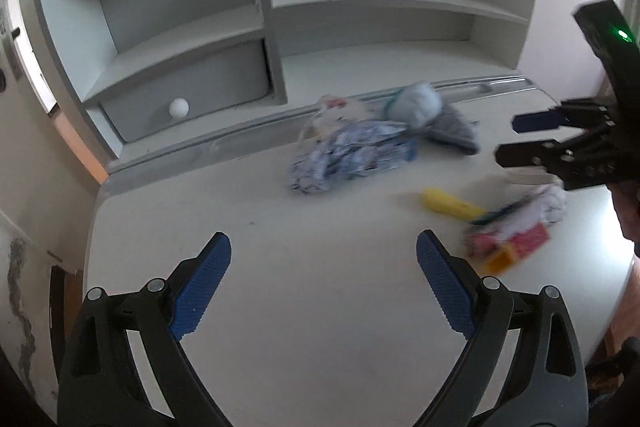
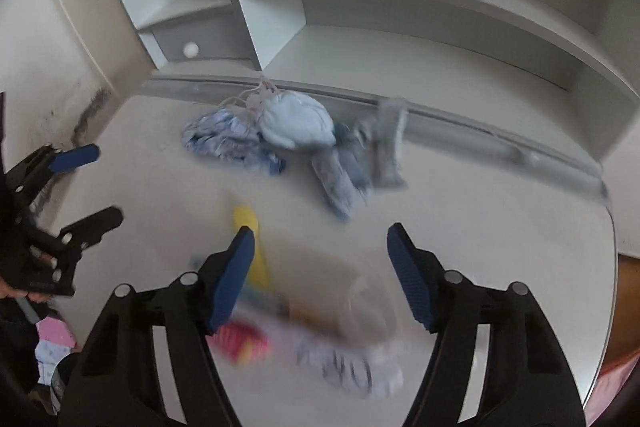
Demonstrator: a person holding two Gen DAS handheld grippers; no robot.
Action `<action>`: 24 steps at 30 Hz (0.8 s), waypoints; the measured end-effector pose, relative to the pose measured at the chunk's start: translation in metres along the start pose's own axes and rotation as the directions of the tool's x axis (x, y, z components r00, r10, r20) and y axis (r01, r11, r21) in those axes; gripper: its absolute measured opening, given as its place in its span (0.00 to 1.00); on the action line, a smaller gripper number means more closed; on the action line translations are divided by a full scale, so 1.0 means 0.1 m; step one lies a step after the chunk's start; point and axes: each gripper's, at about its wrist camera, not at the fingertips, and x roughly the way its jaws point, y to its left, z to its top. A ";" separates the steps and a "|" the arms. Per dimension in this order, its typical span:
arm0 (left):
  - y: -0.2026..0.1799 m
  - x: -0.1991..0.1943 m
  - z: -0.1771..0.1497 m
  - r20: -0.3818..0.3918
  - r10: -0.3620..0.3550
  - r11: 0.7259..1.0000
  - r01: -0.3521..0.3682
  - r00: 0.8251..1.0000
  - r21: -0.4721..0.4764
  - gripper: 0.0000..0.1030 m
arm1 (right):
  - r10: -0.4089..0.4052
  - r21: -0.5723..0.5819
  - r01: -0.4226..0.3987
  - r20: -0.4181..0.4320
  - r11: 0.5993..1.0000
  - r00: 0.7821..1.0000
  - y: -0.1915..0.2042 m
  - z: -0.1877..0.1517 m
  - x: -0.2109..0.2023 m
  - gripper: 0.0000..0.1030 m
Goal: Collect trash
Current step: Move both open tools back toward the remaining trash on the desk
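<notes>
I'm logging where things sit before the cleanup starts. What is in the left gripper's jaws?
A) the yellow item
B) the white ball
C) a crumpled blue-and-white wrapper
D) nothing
D: the left gripper stands open over bare white tabletop, with the yellow item and the blue-and-white wrapper lying farther off.

White desk [image 1: 280, 307]; blue-and-white patterned cloth [image 1: 352, 159] at twelve o'clock, yellow wrapper [image 1: 444, 205] at two; blue gripper pads [image 1: 204, 287].
</notes>
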 end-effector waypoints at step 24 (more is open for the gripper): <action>-0.19 1.02 0.52 -0.020 -0.036 0.989 0.039 0.999 0.141 0.56 | -0.026 -0.024 0.026 -0.012 0.999 1.000 -0.05 0.10 -0.06 0.17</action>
